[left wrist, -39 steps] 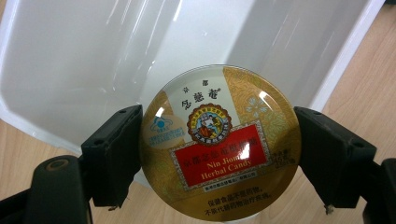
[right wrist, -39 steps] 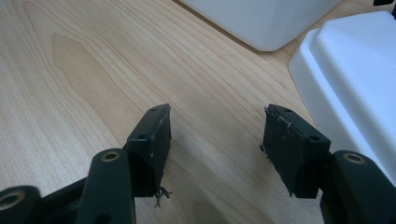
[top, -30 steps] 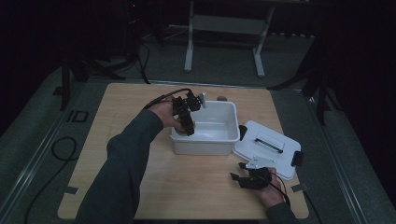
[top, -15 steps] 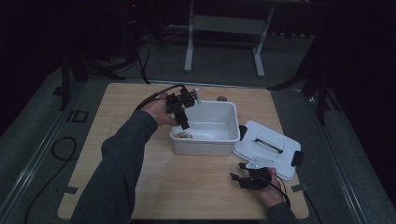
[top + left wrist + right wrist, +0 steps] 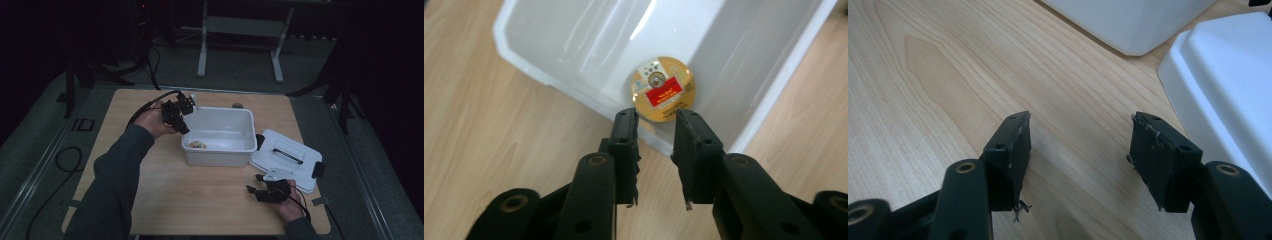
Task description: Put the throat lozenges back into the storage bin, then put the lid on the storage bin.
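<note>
A white plastic bin stands mid-table. A round gold tin with a red label lies flat in its near-left corner. A hand holds my left gripper in the air just outside the bin's left rim, pointing down at the tin. Its jaws are a small gap apart with nothing between them. My right gripper rests low over the table at the front right, beside the bin's white lid. It is wide open and empty.
The lid lies flat to the right of the bin, with black clips on its ends. A small dark object sits on the table behind the bin. Bare wood lies in front of the bin.
My left gripper has drawn back left and upward from over the bin's left rim, and the gold tin now lies in the bin's corner. The right gripper has stayed put.
</note>
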### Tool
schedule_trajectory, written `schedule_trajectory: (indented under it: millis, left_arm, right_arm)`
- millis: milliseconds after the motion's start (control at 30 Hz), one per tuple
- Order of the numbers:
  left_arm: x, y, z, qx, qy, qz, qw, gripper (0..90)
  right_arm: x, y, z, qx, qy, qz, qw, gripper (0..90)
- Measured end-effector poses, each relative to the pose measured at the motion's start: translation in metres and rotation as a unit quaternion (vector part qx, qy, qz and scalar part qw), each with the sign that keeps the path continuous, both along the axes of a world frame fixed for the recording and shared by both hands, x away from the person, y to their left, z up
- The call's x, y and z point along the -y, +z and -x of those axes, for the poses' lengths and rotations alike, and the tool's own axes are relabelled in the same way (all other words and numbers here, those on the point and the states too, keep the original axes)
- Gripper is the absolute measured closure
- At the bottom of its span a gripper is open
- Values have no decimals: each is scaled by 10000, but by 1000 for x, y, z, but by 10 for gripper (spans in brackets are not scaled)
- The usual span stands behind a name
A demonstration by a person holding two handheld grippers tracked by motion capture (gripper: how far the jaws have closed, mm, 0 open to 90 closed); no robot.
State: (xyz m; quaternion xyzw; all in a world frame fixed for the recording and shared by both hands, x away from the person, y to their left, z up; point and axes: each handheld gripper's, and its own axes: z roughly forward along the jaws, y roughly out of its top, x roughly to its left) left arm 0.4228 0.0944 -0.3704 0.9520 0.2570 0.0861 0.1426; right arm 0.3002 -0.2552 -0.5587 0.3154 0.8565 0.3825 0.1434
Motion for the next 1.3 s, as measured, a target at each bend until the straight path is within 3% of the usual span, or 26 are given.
schedule_trajectory:
  millis: [300,367,633,833,1100,1233,1300]
  left_arm:
    - [-11,0,6,522,135,130,9985,856]
    - [-14,2,6,566,174,200,9980,893]
    - [-25,-1,7,740,389,291,9961,895]
    - [-35,-4,8,1101,667,545,9902,899]
    - [-38,-9,11,1206,790,731,9869,897]
    - [-41,-14,14,1250,851,890,9845,897]
    - [-45,-19,14,1257,893,856,9843,897]
  right_arm:
    - [0,0,0,-2,3,-2,10000,410]
    - [0,0,0,-1,3,-1,10000,410]
    - [0,0,0,-3,3,-2,10000,409]
    - [0,0,0,0,4,1,10000,409]
    - [0,0,1,4,-17,-1,10000,419]
    - [0,1,2,10,67,6,10000,479]
    - [-1,3,4,21,114,109,9999,489]
